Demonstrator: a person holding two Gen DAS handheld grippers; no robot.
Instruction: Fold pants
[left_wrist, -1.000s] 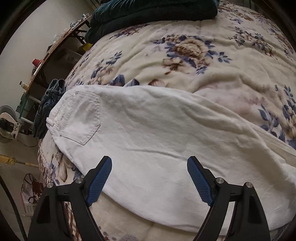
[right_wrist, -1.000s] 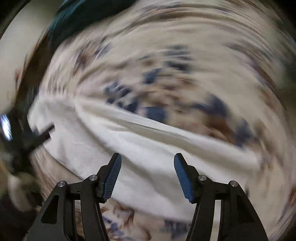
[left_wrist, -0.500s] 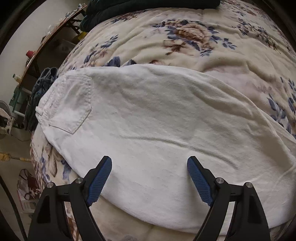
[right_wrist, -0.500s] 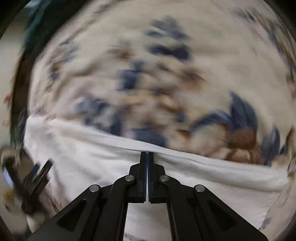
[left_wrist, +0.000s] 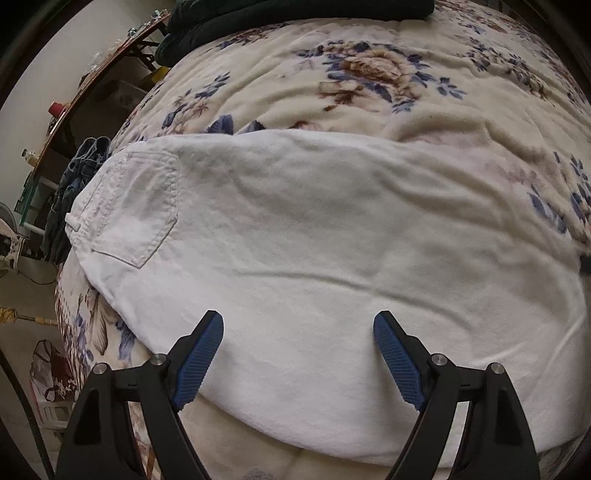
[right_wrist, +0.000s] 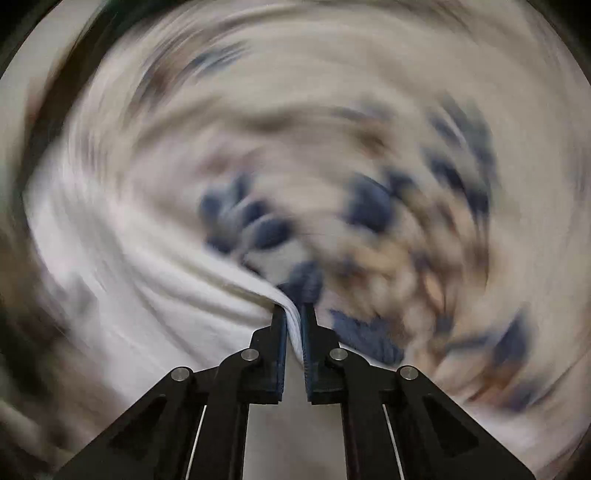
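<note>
Pants: white pants (left_wrist: 314, 236) lie spread across the bed, waistband at the left, legs running to the right; a stitched back pocket (left_wrist: 138, 206) faces up near the waistband.
Pants surface: mostly flat, with one long shallow crease crossing the middle and light wrinkles toward the right.
Bed cover: a cream blanket (left_wrist: 369, 81) with blue and brown flowers lies under the pants and shows on all sides of them.
Left tool: the left tool (left_wrist: 298, 334) hangs over the near edge of the pants, its blue-padded fingers (left_wrist: 201, 354) spread wide with nothing between them.
Right tool: the right tool (right_wrist: 291, 314) is drawn narrow, pinching a fold of the white pants (right_wrist: 155, 295) between its pads; the cloth rises in a ridge into the grip.
Right view: heavily blurred in a swirl; only the white cloth and blue flower shapes of the blanket (right_wrist: 388, 206) can be made out.
Far end of bed: a dark green bundle (left_wrist: 280, 14) lies along the top edge.
Left of bed: blue jeans (left_wrist: 74, 184) hang just beside the waistband; a wooden surface (left_wrist: 92, 85) beyond carries a red cup (left_wrist: 56, 109).
</note>
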